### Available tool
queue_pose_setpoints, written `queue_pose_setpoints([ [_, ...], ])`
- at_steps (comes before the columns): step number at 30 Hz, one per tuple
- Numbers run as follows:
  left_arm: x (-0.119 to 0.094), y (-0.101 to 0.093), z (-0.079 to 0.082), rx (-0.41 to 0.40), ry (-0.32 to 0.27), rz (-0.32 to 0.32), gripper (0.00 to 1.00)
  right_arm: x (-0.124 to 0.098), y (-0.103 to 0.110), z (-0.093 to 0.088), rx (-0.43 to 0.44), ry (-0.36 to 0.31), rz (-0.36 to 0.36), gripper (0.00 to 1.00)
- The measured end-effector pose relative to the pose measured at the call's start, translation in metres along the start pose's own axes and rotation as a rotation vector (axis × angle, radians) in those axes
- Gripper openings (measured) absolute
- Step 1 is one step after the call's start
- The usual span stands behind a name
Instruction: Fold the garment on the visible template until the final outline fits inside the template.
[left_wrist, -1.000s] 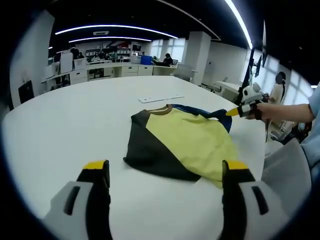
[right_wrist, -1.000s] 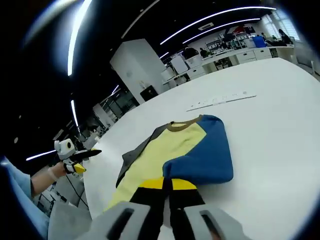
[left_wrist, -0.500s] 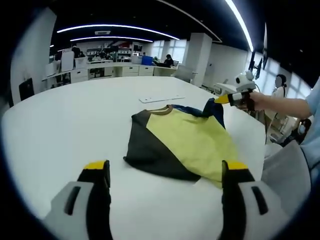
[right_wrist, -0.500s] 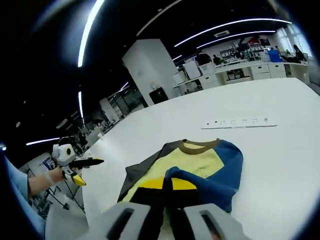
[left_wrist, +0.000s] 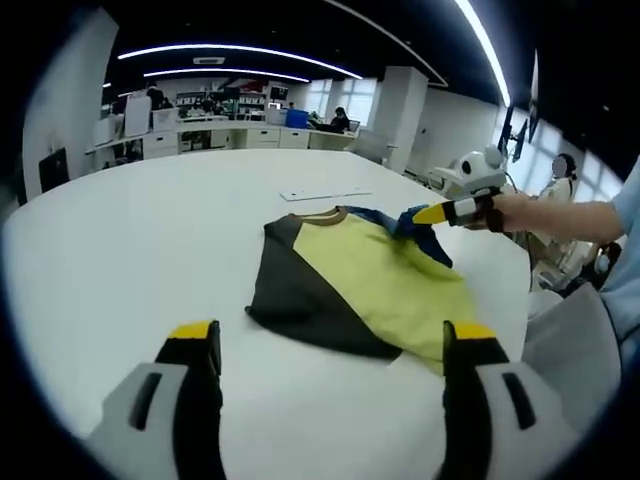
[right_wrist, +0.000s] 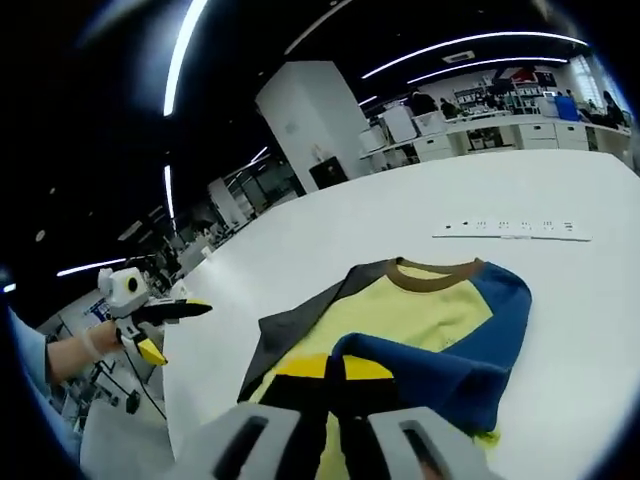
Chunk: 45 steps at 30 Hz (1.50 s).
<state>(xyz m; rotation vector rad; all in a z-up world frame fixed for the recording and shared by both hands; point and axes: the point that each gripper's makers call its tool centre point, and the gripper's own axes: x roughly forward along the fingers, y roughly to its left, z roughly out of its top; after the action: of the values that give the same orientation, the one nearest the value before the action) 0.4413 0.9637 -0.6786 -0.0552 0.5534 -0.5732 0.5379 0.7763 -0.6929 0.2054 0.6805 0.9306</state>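
A: Where is the garment?
B: Spread on the white table, toward its near right edge in the left gripper view. It is a shirt with a yellow front, a dark grey sleeve on 1 side, a blue sleeve on the other and a brown collar.

A: What is the right gripper doing?
B: Its 2 yellow-tipped jaws are pressed together on a fold of the blue sleeve, which is lifted off the table and drawn over the yellow front.

A: And the left gripper?
B: Its jaws stand wide apart with nothing between them, above bare table near the garment's hem.

A: Anything else on the table?
B: A white power strip lies beyond the collar, well apart from the garment, toward the far edge.
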Motion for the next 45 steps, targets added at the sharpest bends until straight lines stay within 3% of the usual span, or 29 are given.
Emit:
queue_pose_setpoints([
  [13,0.001,-0.003,-0.002,-0.014,-0.003,-0.003,0.89,0.03,0.006,-0.043,-0.036,0.11,-0.006,0.0],
  [26,0.001,-0.003,-0.002,-0.018,-0.002,-0.002,0.89,0.026,0.002,-0.048,-0.079,0.138,-0.021,0.0],
  [35,0.002,-0.007,-0.002,-0.018,-0.001,-0.009,0.89,0.008,0.01,-0.045,-0.151,0.117,-0.025,0.17],
  [39,0.003,-0.009,-0.001,-0.017,-0.001,-0.01,0.89,-0.004,0.011,-0.042,-0.173,0.096,-0.043,0.29],
  [41,0.003,-0.009,-0.002,-0.017,0.0,-0.011,0.89,-0.009,0.014,-0.041,-0.191,0.09,-0.04,0.3],
  [45,0.002,-0.01,-0.003,-0.018,0.001,-0.012,0.89,-0.019,0.012,-0.041,-0.165,0.075,-0.042,0.36],
])
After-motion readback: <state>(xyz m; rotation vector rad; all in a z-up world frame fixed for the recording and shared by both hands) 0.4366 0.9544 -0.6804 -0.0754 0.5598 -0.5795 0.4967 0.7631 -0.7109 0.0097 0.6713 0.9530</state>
